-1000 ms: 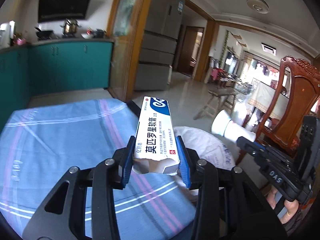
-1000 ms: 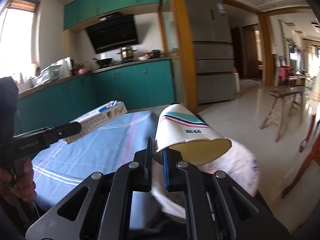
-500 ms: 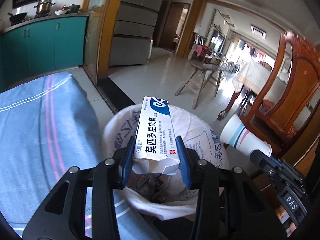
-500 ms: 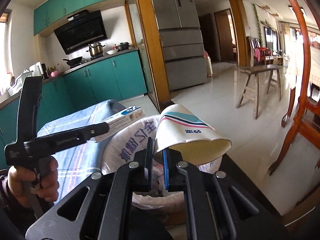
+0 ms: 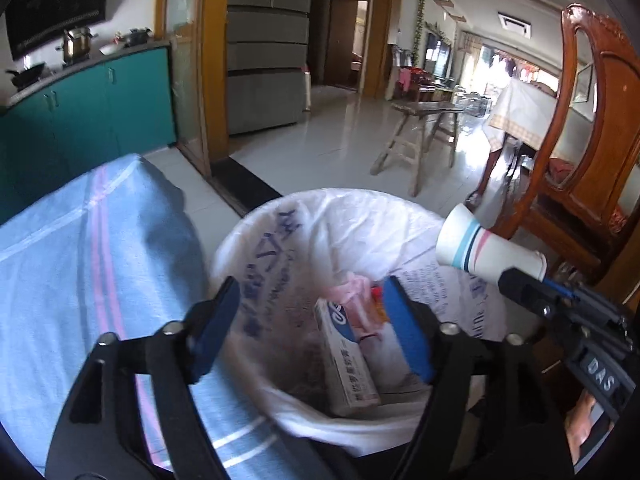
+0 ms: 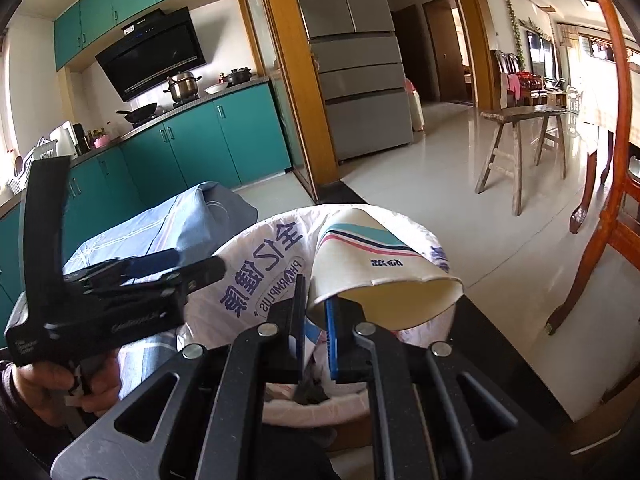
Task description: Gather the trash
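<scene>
The box [image 5: 352, 360] is seen lying in the bin [image 5: 360, 216], apparently settled; left gripper [image 5: 316, 328] spread empty, cup [image 6: 380, 268] pinched by right gripper [image 6: 316, 320], undropped

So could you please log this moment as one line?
left tool: open, empty | ointment box: in trash bag | right tool: shut on paper cup above the bag | next: probably release cup

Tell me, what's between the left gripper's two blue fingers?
In the left wrist view, the open left gripper frames the medicine box lying inside the white trash bag.
</scene>
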Tool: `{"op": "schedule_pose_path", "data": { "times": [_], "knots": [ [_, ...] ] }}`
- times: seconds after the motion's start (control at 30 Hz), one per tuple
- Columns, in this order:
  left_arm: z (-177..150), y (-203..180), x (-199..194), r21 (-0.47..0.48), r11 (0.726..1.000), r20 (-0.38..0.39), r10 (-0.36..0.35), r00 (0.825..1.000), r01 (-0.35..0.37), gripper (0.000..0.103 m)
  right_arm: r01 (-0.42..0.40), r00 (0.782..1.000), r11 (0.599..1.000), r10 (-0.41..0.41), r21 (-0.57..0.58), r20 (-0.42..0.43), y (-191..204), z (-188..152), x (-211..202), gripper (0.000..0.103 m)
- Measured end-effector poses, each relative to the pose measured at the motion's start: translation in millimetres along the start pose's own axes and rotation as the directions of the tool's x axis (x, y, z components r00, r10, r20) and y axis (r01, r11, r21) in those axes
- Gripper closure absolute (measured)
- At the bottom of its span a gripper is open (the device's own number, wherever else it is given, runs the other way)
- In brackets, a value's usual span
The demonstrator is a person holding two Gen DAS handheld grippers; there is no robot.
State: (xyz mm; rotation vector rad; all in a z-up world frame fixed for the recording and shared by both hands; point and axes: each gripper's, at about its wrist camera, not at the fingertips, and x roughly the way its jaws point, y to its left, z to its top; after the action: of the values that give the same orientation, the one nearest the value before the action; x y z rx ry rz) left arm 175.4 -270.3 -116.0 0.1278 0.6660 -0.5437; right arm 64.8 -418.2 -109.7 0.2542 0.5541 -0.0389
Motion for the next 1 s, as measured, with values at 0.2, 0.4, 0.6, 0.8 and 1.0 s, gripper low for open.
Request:
{"op": "schedule_pose_path", "data": {
  "times": [0.2,0.4,0.6,0.8,1.0],
  "knots": [
    [-1.0,16.1,-36.5,0.013,0.997,0.068,0.073,0.995,-0.074,0.020,0.034,0.999,0.999,-0.034,-0.020,-0.031,13.2,9.3,21.9,0.080],
    [-10.6,39.7,-81.7,0.010,0.988,0.124,0.149,0.981,-0.151,0.015,0.077,0.997,0.997,-0.077,-0.026,-0.002,28.1,8.1,11.9,0.031],
    [-28.7,73.7,-153.9,-0.024,0.961,0.197,0.275,0.941,-0.276,0.005,0.026,0.998,1.000,-0.025,-0.012,0.065,60.7,7.2,-32.5,0.006],
    [-48.3,98.6,-236.0,-0.082,0.927,0.257,0.375,0.891,-0.366,0.003,-0.001,0.986,0.996,0.016,-0.092,0.163,132.0,0.9,-90.7,0.003],
    [-65.8,124.0,-296.2,-0.161,0.885,0.251,0.465,0.849,-0.438,0.003,0.013,0.979,0.981,0.027,-0.195,0.201,192.6,-0.6,-121.1,0.003]
  ]
}}
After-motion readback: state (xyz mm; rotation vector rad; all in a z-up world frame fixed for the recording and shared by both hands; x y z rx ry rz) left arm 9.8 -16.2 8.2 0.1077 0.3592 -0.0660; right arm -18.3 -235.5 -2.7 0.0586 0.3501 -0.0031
